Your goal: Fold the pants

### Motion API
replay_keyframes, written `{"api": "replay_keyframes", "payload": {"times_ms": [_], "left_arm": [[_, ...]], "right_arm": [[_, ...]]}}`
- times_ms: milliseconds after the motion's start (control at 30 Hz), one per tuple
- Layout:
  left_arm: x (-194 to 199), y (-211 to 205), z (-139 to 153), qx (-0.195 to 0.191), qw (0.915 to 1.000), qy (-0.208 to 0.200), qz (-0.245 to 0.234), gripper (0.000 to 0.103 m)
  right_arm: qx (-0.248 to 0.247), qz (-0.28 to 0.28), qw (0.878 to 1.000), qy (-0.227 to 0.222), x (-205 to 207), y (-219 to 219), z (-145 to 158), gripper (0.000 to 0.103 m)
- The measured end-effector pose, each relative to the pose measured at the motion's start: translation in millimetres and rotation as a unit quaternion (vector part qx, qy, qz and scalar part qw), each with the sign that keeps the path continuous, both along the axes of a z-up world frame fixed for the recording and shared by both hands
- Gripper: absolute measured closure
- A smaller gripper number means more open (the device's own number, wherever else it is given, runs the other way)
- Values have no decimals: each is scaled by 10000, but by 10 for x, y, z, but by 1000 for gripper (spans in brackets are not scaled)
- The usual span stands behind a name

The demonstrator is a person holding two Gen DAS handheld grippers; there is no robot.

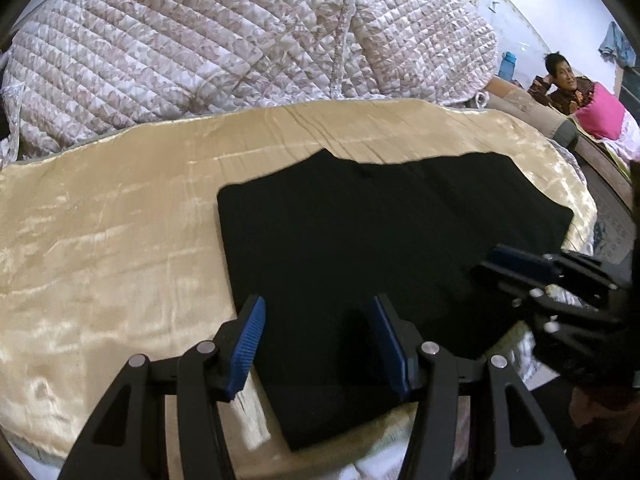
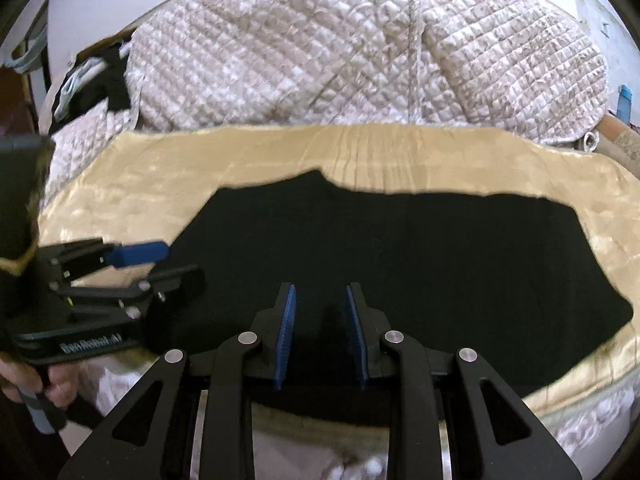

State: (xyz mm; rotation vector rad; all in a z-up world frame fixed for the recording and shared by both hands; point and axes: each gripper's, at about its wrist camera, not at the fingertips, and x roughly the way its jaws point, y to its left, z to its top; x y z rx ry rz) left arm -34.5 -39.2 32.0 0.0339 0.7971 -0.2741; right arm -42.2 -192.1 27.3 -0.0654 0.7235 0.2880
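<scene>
The black pants (image 1: 384, 248) lie flat on the gold cloth (image 1: 112, 232), in front of the quilted bedding (image 1: 224, 40), apparently already folded into a broad panel, though the dark fabric hides its layers. The left gripper (image 1: 318, 344) hovers over the near left edge, jaws wide and empty. The right gripper (image 2: 320, 336) hangs above the near edge, jaws narrower, also empty. Next, each likely pinches an edge for another fold.

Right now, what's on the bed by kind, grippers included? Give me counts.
Pants: 1
Gold sheet: 1
Quilt: 1
Grippers: 2, left and right, both open over the pants
Total: 5
</scene>
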Motion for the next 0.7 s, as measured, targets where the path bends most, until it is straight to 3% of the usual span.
{"api": "replay_keyframes", "payload": {"times_ms": [100,233,367,400,433,533,600,700], "left_arm": [[-86,-32,-29,31,9999,-3,-100,45],[-110,-53,-42,83,9999,-14,-124,45],[-109,-44,-49,66,9999,1,-124,45],[-110,-43,-57,67,9999,3,-124,45],[-111,-44,-58,69,9999,0,-126,45],[-112,-40,-63,65,9999,-3,-123,45],[-112,-38,-64,65,9999,-2,-117,45],[-126,-44,-84,82,9999,-20,-123,44]], "right_arm": [[-191,-148,9994,237,-13,-58,-127,77],[-143,-679,9974,196,-49,-339,-102,77],[537,-1394,9886,185,-79,-876,-31,77],[693,-1693,9830,131,-99,-1046,5,75],[816,-1928,9778,110,-113,-1171,21,66],[1563,-2764,9482,87,-200,-1642,29,45],[2006,-3252,9238,251,-224,-1910,-42,45],[2481,-3327,9093,298,-186,-2078,-147,45]]}}
